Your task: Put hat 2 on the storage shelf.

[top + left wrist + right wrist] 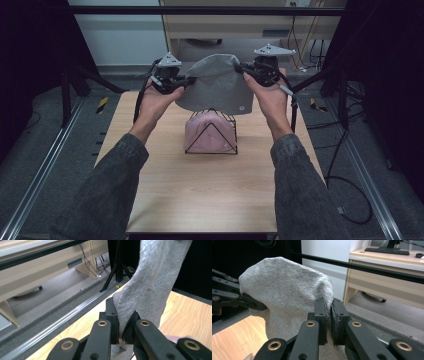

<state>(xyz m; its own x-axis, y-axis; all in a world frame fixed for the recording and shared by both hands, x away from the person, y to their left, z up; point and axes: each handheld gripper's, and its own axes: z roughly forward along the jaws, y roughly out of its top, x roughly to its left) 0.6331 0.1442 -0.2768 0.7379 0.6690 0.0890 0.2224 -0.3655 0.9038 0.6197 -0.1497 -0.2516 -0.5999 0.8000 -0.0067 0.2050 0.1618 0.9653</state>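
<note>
Both grippers, left gripper and right gripper, pinch opposite edges of a grey beanie, holding it spread just above the wire rack carrying a pink hat.

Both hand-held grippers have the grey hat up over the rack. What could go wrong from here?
1. Each hand-held gripper, left and right, pinches just a thin edge of the grey beanie, so a tug apart may pull it free.
2. The beanie's hem hangs close above the wire rack holding a pink hat; lowering carelessly could snag the wire or shift the rack.
</note>
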